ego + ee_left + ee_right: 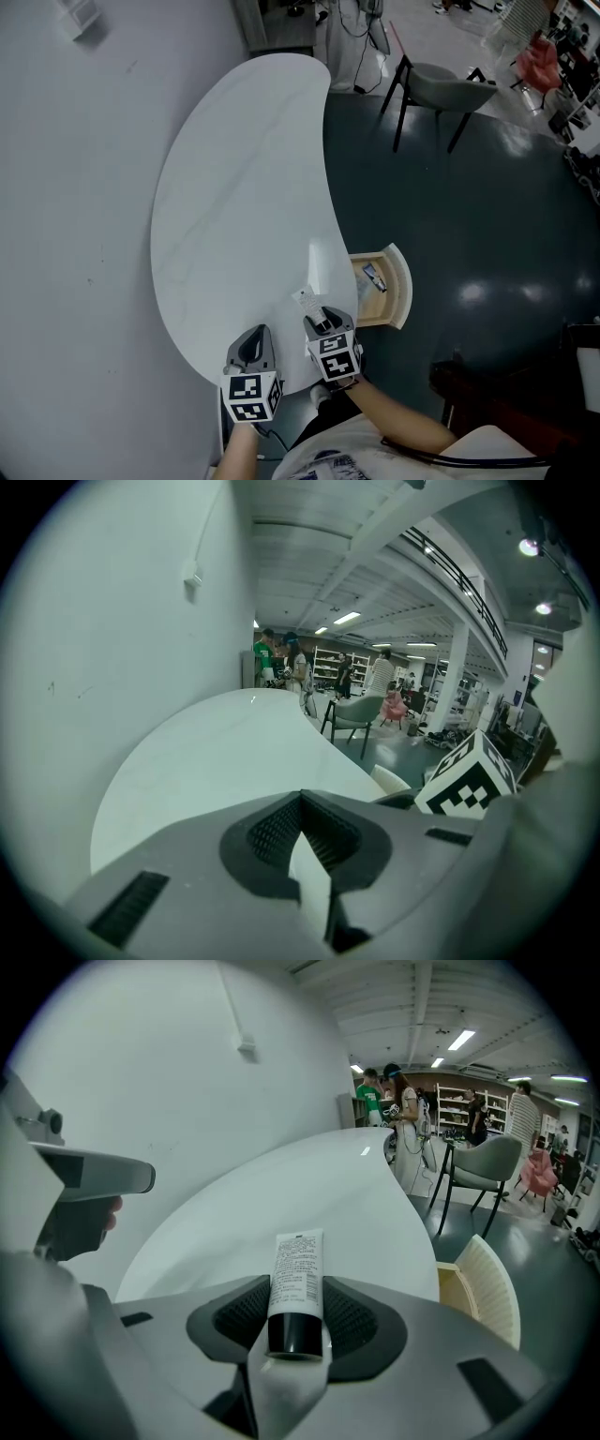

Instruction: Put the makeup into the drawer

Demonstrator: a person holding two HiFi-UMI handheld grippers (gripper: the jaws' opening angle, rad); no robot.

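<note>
- Two hand-held grippers sit side by side over the near edge of a white, kidney-shaped surface [234,187], each with a cube of black-and-white square markers on its back.
- The right hand-held gripper [323,321] is clamped on a white makeup tube with a black cap [297,1269]. The ribbed pads press on both sides of the tube near the cap end.
- The cap points back toward the person. The printed body of the tube sticks out past the jaws, toward the far side of the surface.
- In the head view the tube [307,302] shows just above the near right edge of the surface.
- The left hand-held gripper [301,802] is closed with its pads together and nothing between them. It is just left of the right one, over the near edge.
- An open pale wooden drawer with a ribbed, curved front [401,281] juts out to the right from under the surface, just right of the right hand-held gripper.
- A small dark-and-light item [373,276] lies inside the drawer; what it is cannot be made out.
- A grey chair with dark legs [441,89] stands far off on the dark floor.
</note>
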